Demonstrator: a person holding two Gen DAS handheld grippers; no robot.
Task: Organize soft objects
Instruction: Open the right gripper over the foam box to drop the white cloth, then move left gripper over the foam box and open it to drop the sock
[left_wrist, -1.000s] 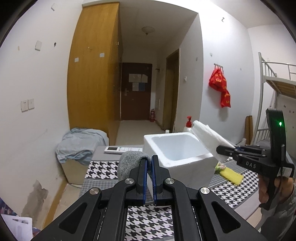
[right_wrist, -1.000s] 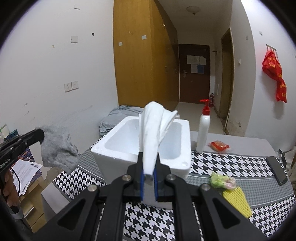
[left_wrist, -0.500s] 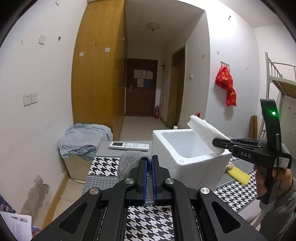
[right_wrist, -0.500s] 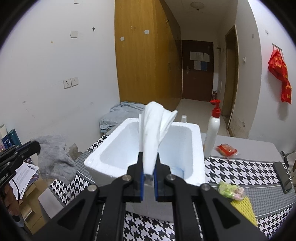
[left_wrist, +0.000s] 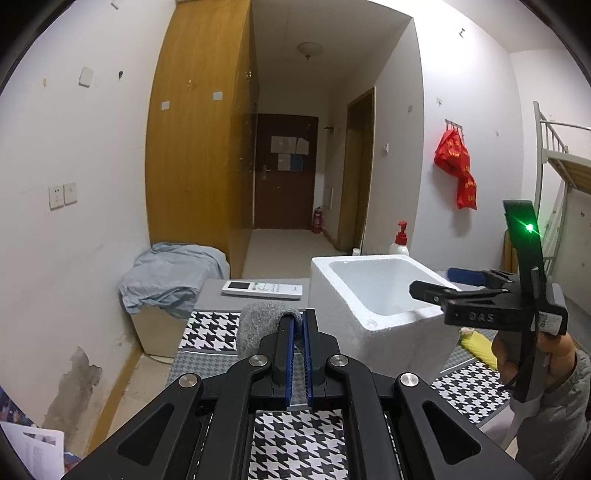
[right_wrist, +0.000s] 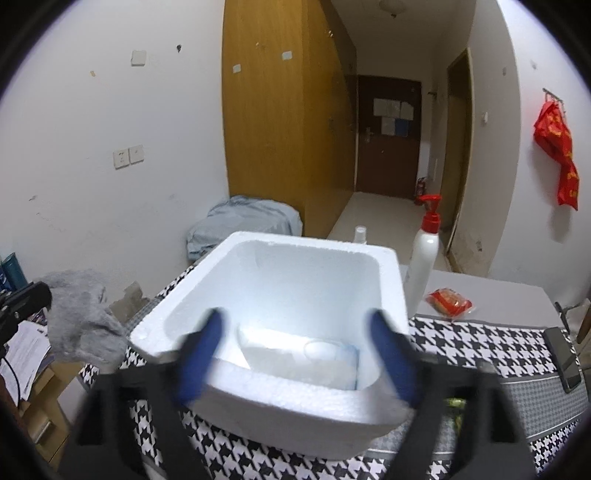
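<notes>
A white foam box (right_wrist: 314, 242) stands on the houndstooth tablecloth (right_wrist: 480, 343). My right gripper (right_wrist: 295, 350) hovers over the near rim, its jaws opening wide; the blue pads (right_wrist: 201, 354) are blurred and press on nothing. A folded white cloth (right_wrist: 299, 356) lies on the box floor below them. My left gripper (left_wrist: 297, 332) is shut on a grey cloth (left_wrist: 258, 321), left of the box (left_wrist: 373, 288) and apart from it. The right wrist view shows that grey cloth (right_wrist: 81, 321) hanging from the left gripper (right_wrist: 38, 295). The left wrist view shows the right gripper (left_wrist: 436, 280) over the box's right rim.
A white pump bottle (right_wrist: 424, 258) and a red snack packet (right_wrist: 448, 301) sit behind the box. A phone (right_wrist: 563, 354) lies at the right table edge. A remote (left_wrist: 262, 288) lies at the far left, a yellow mesh item (left_wrist: 478, 347) right of the box.
The right gripper moved in over the box and opened; the white cloth it held now lies inside the box. The left gripper still holds the grey cloth.
</notes>
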